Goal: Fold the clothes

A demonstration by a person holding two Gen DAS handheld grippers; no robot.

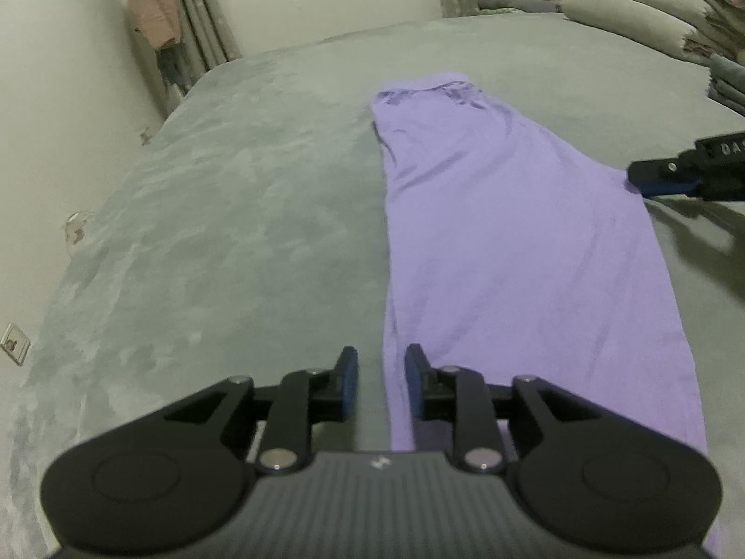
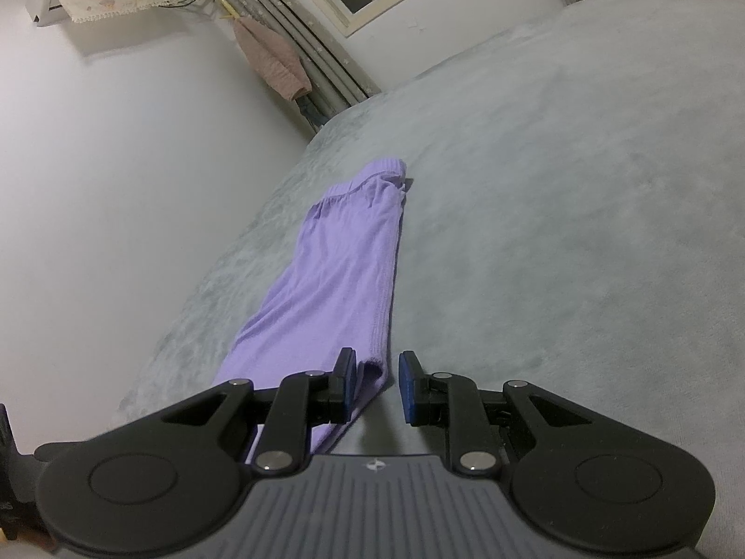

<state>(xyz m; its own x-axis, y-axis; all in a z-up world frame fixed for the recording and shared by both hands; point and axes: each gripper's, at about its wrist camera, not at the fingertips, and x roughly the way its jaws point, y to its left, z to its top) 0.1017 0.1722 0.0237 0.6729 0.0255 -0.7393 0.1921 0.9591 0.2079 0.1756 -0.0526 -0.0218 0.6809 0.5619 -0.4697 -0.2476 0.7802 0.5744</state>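
A pair of purple trousers (image 1: 489, 233) lies folded lengthwise in a long strip on the grey bed cover (image 1: 233, 233). My left gripper (image 1: 381, 358) hovers low over the strip's left edge. Its jaws stand a little apart, the cloth edge runs through the gap, and the pads do not press on it. In the right wrist view the trousers (image 2: 340, 256) stretch away toward the waistband. My right gripper (image 2: 376, 363) is open by a narrow gap, with a cloth corner beside its left pad, not pinched. From the left wrist view the right gripper (image 1: 652, 176) sits at the strip's right edge.
Stacked pillows and quilts (image 1: 652, 4) sit at the bed's far right. A white wall (image 2: 116, 186) runs along the bed's left side, with curtains (image 2: 298, 32) and a hanging pink garment (image 2: 274, 56) at the far corner. Broad grey bed cover (image 2: 582, 233) spreads to the right of the trousers.
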